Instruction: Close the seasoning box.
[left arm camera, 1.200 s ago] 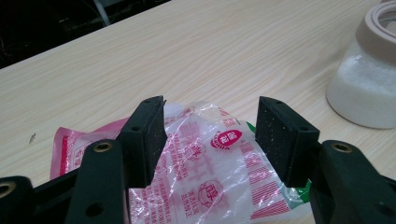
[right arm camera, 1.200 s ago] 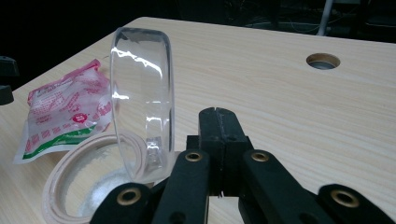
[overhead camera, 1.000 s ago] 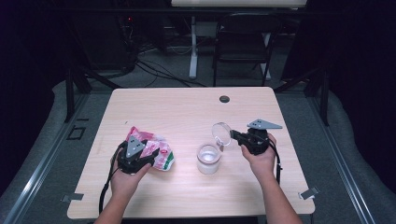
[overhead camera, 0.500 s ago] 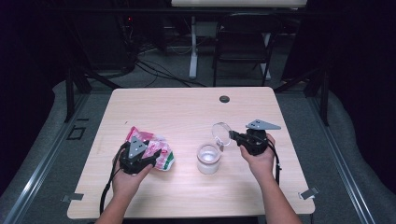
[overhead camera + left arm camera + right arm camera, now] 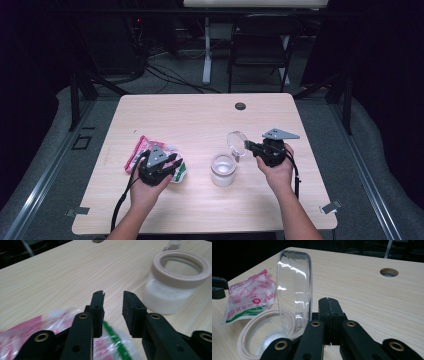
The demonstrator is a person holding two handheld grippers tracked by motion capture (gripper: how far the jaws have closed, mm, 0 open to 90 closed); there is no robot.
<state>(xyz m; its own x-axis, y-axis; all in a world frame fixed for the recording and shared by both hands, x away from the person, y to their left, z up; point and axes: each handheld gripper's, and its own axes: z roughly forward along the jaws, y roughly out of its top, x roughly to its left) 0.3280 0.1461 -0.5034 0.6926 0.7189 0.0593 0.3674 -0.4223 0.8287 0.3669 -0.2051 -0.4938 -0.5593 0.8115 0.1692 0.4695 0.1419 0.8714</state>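
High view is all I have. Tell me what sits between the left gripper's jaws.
Observer: Nothing. The left gripper's jaws have just been closing, there is a gap between them, and the bag lies beneath them.
Operator: Now report how the lid is held.
Observer: The right gripper is shut on the lid at its rim; the lid stands on edge.
Operator: Describe the jar's contents.
Observer: The jar is open, with something white in its lower part.
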